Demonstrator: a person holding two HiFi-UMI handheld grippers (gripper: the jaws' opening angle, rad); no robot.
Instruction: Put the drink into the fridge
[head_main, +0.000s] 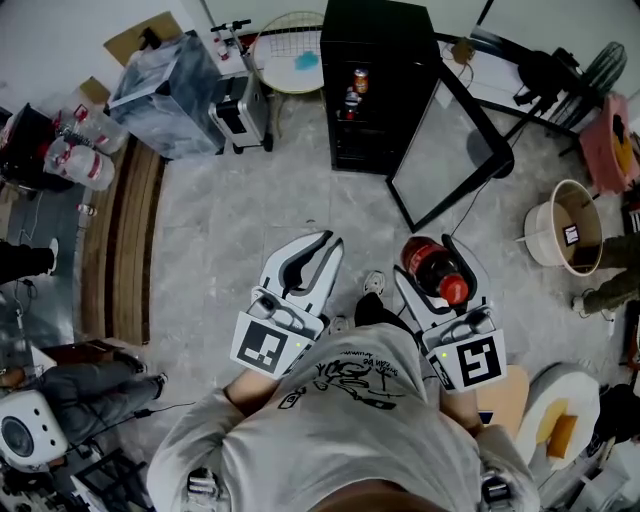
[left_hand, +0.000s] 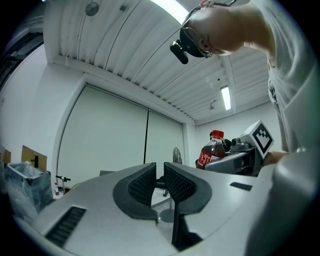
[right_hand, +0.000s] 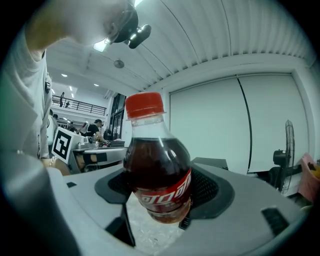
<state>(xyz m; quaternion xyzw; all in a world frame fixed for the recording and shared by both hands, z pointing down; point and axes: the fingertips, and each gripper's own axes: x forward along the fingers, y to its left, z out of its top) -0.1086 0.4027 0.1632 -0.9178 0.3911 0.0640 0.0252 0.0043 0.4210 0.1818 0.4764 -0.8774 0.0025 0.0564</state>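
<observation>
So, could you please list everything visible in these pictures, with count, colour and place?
fridge: one, black, top centre, door open
small drinks: a few, reddish and dark, on a shelf inside the fridge
cola bottle: one, dark with red cap and label, in the right jaws
bucket: one, beige, floor at right
covered box: one, grey-blue, top left
left hand-held gripper: one, white, jaws narrowly apart, empty
right hand-held gripper: one, white, closed on the cola bottle
shirt: one, grey, bottom centre
</observation>
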